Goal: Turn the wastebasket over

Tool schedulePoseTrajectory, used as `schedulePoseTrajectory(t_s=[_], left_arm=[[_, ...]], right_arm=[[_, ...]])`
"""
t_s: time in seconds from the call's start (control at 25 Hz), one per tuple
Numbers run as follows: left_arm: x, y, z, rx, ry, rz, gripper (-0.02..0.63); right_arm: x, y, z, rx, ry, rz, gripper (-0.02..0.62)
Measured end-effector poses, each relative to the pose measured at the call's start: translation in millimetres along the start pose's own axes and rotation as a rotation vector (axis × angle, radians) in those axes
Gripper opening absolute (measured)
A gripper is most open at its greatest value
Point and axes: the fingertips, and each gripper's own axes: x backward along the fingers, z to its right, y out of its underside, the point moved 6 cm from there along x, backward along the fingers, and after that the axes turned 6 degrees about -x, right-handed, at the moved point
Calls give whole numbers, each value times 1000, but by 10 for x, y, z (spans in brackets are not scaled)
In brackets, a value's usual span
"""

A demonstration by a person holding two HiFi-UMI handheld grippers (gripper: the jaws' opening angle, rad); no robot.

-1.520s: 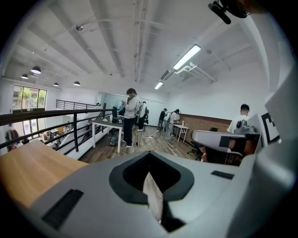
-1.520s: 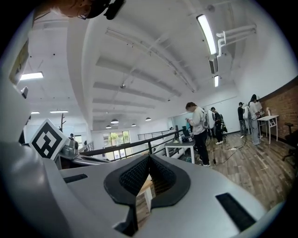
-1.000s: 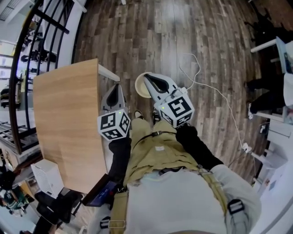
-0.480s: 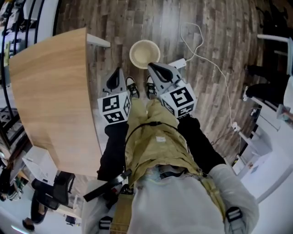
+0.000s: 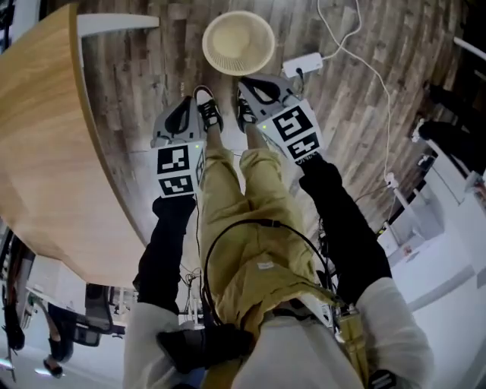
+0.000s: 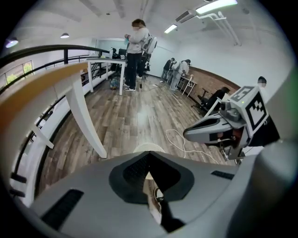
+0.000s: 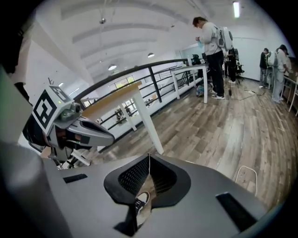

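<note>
The wastebasket is a cream round mesh basket that stands upright on the wood floor, mouth up, just ahead of the person's shoes. My left gripper hangs low beside the left shoe, short of the basket, jaws shut and empty. My right gripper is over the right shoe, its tips close to the basket's near rim but apart from it, jaws shut on nothing. In the left gripper view the basket's rim peeks just above the closed tips. The right gripper view shows closed tips and floor.
A wooden table top on a white leg fills the left side. A white power strip with a cable lies on the floor right of the basket. People stand far across the room.
Both grippers have dropped from waist height toward the floor and tilted downward. The head view has swung down, so the basket now sits at the top of it.
</note>
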Motion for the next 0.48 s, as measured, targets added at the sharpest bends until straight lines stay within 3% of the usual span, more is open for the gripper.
schedulePoseTrajectory(t_s=[0.2, 0.48], left_arm=[[-503, 426, -106, 9, 67, -80, 2], [-1454, 717, -232, 54, 134, -192, 2]], right_arm=[[-496, 504, 423, -10, -4, -94, 23], [-920, 828, 961, -40, 17, -158, 25]])
